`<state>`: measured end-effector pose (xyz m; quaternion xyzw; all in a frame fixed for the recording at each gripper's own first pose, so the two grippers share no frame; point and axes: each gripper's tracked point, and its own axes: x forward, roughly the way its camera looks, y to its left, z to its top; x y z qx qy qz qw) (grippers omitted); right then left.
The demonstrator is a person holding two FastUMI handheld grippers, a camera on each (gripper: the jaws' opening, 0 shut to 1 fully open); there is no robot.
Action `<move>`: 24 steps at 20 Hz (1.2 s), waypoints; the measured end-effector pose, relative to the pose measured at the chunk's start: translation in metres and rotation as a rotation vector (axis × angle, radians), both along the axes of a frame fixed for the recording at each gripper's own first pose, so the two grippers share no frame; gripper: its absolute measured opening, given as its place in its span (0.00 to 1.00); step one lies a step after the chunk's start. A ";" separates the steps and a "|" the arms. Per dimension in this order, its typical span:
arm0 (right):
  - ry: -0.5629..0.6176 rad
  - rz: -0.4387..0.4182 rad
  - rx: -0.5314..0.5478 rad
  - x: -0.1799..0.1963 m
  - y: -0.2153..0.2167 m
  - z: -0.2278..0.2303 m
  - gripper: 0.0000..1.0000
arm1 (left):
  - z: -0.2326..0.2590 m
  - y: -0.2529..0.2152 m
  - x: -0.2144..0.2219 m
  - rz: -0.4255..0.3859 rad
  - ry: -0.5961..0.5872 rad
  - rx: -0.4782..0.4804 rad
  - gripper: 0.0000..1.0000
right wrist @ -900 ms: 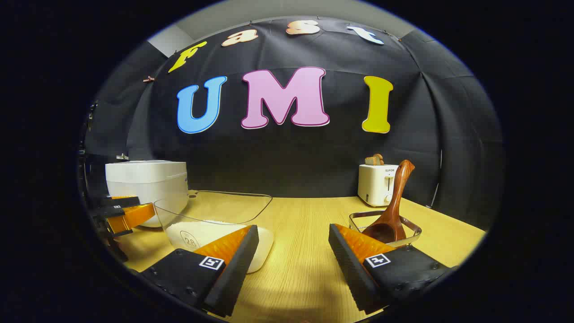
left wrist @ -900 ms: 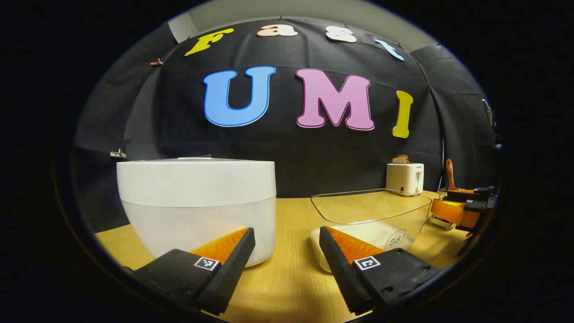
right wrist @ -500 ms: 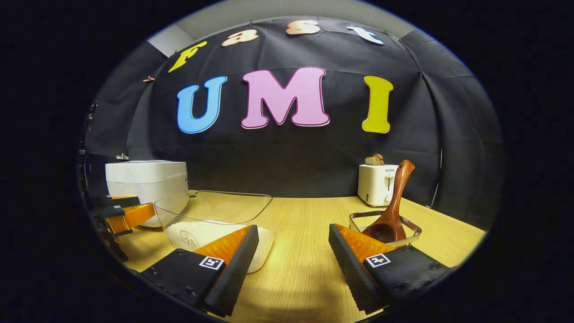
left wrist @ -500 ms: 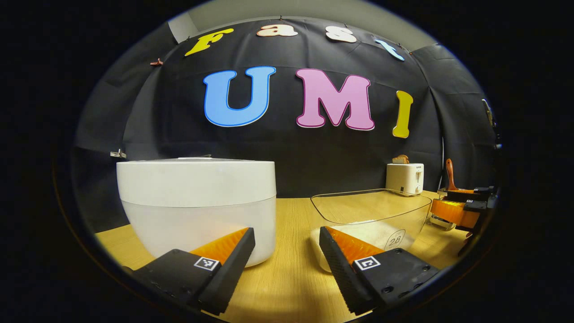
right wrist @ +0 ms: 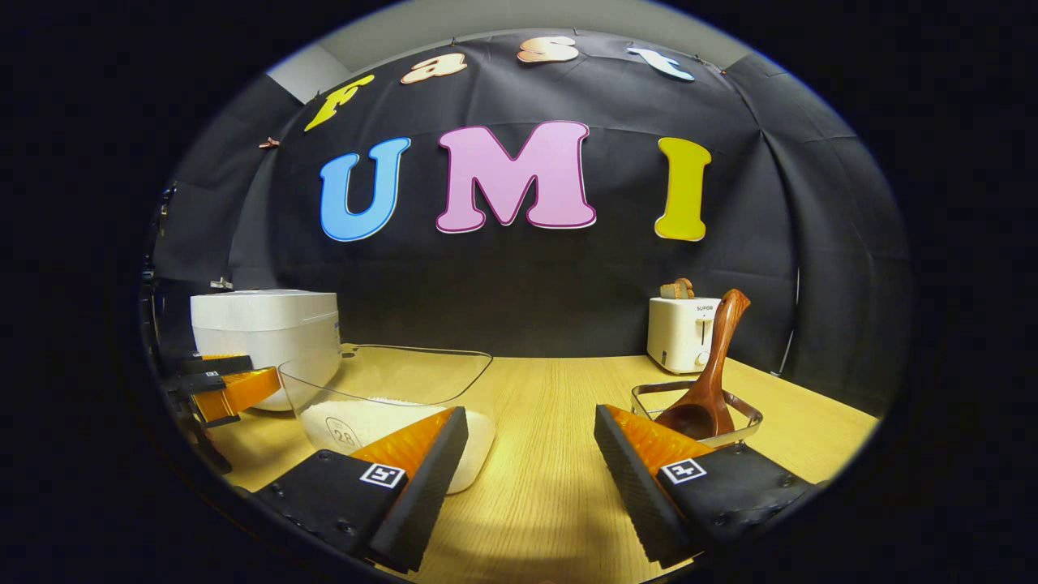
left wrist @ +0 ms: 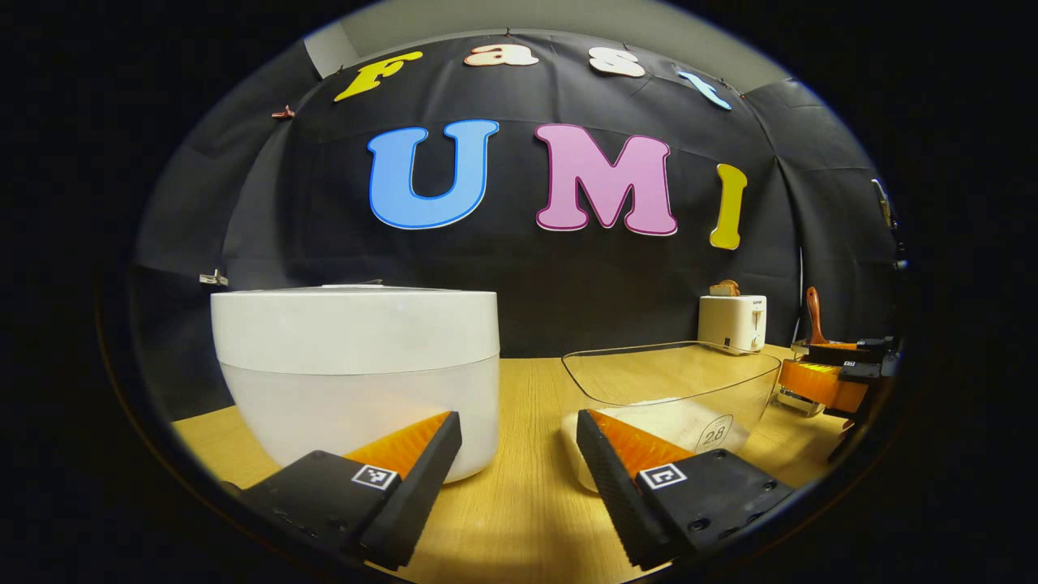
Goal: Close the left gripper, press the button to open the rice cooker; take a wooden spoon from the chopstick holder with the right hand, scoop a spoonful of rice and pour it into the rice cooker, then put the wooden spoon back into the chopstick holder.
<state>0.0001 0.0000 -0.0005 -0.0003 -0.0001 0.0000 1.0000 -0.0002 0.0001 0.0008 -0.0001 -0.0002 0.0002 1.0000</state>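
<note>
Low tabletop views, shared bowl [left wrist: 681, 389]

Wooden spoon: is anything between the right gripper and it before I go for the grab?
Nothing visible blocks it. In the right gripper view the right gripper is open, and the wooden spoon leans in its holder just ahead, past the right-hand finger. The rice bowl sits off to the other side; the toaster stands farther back.

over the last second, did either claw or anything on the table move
Nothing visibly changed. Both claws, left and right, are open and empty above the table. The cooker is closed, and the spoon stands in its holder.
</note>
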 end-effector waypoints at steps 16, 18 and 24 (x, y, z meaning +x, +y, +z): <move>0.000 0.020 0.002 -0.001 0.004 0.000 0.98 | 0.159 0.108 -0.018 -0.029 -0.086 -0.274 0.05; 0.000 0.020 0.002 -0.001 0.004 0.000 0.98 | 0.140 0.139 0.009 0.053 0.049 -0.294 0.05; 0.000 0.019 0.002 -0.001 0.004 0.000 0.98 | 0.114 0.153 0.050 0.087 0.238 -0.254 0.05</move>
